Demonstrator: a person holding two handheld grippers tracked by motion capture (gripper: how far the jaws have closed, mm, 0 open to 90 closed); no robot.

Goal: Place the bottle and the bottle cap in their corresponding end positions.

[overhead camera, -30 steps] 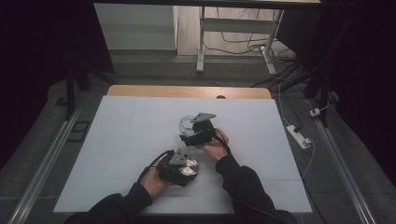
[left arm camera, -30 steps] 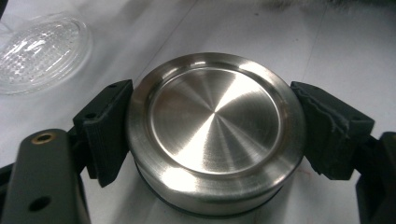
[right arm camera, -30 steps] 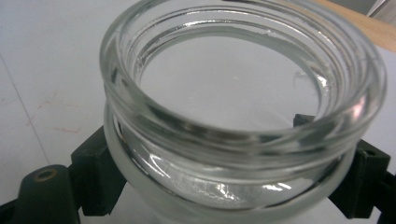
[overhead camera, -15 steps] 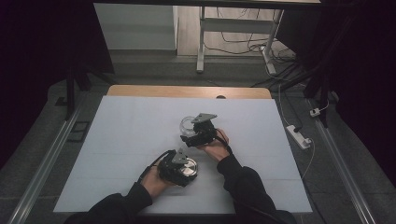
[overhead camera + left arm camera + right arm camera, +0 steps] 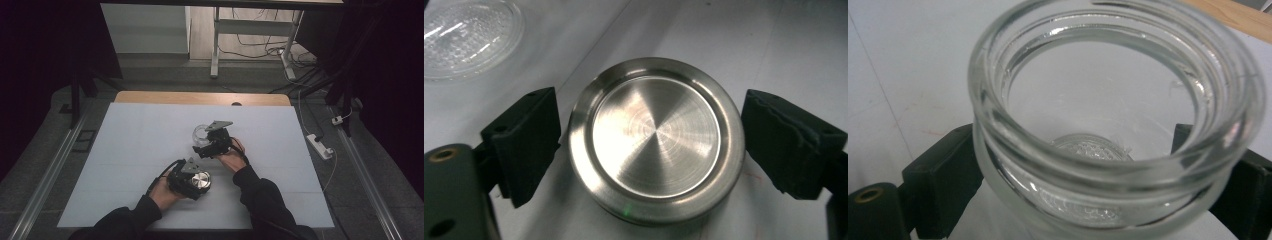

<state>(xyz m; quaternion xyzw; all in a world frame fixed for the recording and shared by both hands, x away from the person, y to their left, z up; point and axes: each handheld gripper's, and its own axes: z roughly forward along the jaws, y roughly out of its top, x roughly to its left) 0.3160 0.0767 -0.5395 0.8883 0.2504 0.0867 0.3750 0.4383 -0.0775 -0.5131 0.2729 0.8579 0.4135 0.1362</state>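
The right gripper (image 5: 206, 145) holds a glass jar (image 5: 1113, 125) on the white table (image 5: 125, 165), past the middle. In the right gripper view the two black jaws press against the jar's wall from both sides, just under the thick threaded rim, so the jar stands upright with its mouth open to the top and empty inside. I judge this hold is there to keep the jar steady while a lid comes to it.

The lid (image 5: 656, 137) is a round steel one. It lies flat on the table near the person's edge, with the shiny recessed face up. The left gripper (image 5: 651, 145) has its jaws spread, one on each side of the lid; the left pad is just beside the rim and the right pad stands a little apart — neither one seems to squeeze it yet. So the lid is between the jaws but not clamped.

In the high view the lid (image 5: 201, 180) and the jar (image 5: 201, 134) are near each other, the jar farther from the person and slightly to the right. The left gripper view also shows the jar's patterned bottom at its top left corner, close to the lid.

The next move probably needs the left jaws to close evenly on the rim, because the smooth steel could slip out — a tilted grip would make it hard to seat the lid on the threads.
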